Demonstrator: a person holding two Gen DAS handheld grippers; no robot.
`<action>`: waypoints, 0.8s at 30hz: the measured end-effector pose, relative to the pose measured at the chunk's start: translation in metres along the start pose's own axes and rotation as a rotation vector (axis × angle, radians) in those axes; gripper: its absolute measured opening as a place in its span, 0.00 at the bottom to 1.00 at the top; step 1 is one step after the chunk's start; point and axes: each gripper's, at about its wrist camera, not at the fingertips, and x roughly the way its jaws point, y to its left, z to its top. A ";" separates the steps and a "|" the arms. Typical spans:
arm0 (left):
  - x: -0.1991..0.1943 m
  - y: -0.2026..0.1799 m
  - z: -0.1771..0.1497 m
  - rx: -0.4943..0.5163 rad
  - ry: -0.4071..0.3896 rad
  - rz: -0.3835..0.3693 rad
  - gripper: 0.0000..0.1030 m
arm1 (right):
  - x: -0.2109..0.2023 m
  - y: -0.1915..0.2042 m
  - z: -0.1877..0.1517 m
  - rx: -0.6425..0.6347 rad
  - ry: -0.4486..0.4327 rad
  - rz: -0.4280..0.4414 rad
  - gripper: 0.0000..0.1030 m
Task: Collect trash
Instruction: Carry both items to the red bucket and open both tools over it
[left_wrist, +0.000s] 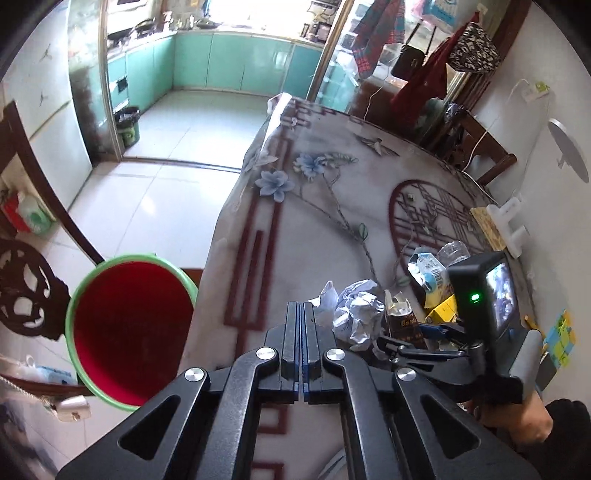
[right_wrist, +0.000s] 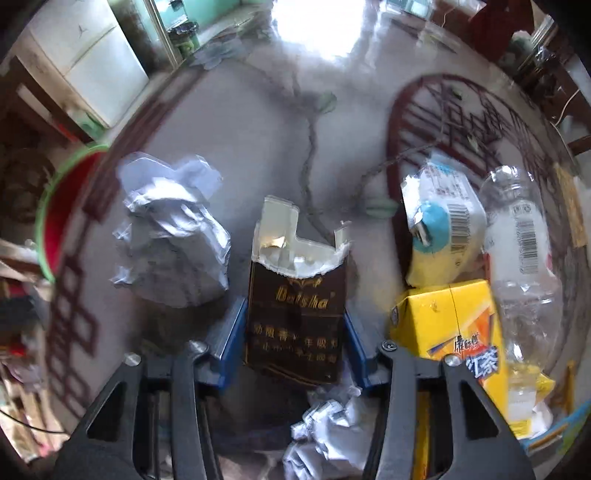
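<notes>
Torn-open brown cigarette pack (right_wrist: 295, 314), gold lettering

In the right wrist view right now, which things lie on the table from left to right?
Red bucket with green rim beside the table edge → crumpled white paper → brown cigarette pack, between the jaws → yellow tea carton → clear plastic bottle.

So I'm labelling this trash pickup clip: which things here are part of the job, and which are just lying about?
Job:
- cigarette pack, between the right hand-held gripper fingers
- crumpled paper
- yellow tea carton
- clear plastic bottle
- snack wrapper
- red bucket
- left hand-held gripper, shut and empty

Lying about:
- white holder
- hanging bags
- kitchen bin
</notes>
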 end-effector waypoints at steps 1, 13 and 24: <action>0.003 -0.002 -0.001 0.000 0.005 -0.002 0.01 | -0.005 -0.001 0.000 0.009 -0.015 0.012 0.43; 0.086 -0.063 -0.001 0.068 0.145 -0.055 0.59 | -0.111 -0.045 -0.041 0.183 -0.280 0.053 0.42; 0.115 -0.059 -0.003 0.017 0.152 -0.027 0.41 | -0.150 -0.040 -0.064 0.205 -0.357 0.004 0.43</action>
